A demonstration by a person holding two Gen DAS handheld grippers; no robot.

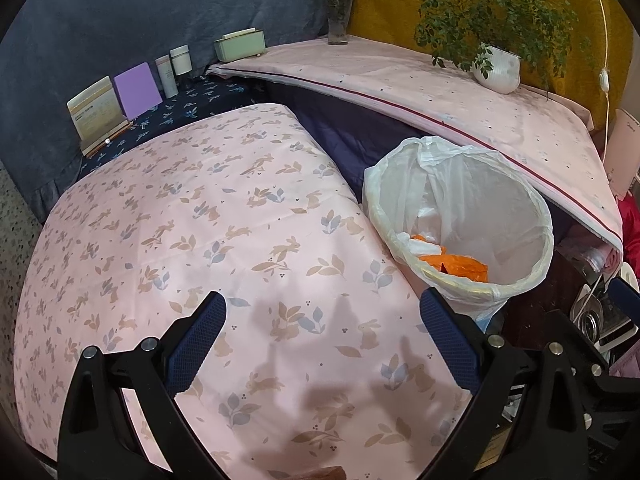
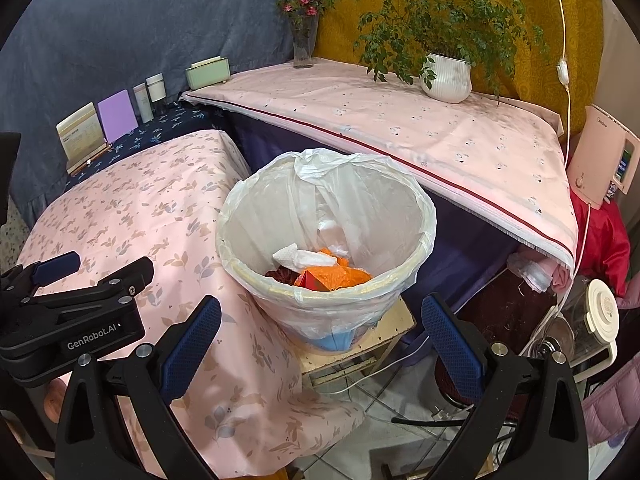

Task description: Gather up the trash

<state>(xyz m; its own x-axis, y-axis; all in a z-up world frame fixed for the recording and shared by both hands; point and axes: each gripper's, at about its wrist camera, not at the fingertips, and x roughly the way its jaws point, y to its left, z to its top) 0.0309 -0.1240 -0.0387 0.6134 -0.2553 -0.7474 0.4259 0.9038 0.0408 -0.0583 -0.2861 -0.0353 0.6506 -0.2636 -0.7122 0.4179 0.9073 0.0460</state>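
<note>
Blue-padded and spread wide, the left hand-held gripper [image 1: 320,316] hung empty over the pink rabbit-print cloth [image 1: 192,216] covering the tabletop. The right hand-held gripper [image 2: 320,320] was just as wide and just as empty, poised above the near rim of the trash bin [image 2: 326,236]; the left one showed at its side in that view [image 2: 68,280].

The bin, lined with a white plastic bag [image 2: 360,184], stood on a small wooden stool [image 2: 376,340] just beside the tabletop's edge. Inside lay orange wrappers [image 2: 336,276], a crumpled white tissue [image 2: 300,258] and something dark red.

Beyond the bin ran a second pink-covered tabletop [image 2: 400,128] carrying a white potted plant [image 2: 446,78], a glass vase of pink flowers [image 2: 302,40] and a pale green box [image 2: 208,72]. At far left stood a purple card [image 2: 118,116], a calendar-like stand [image 2: 82,136] and two small bottles [image 2: 150,94].
</note>
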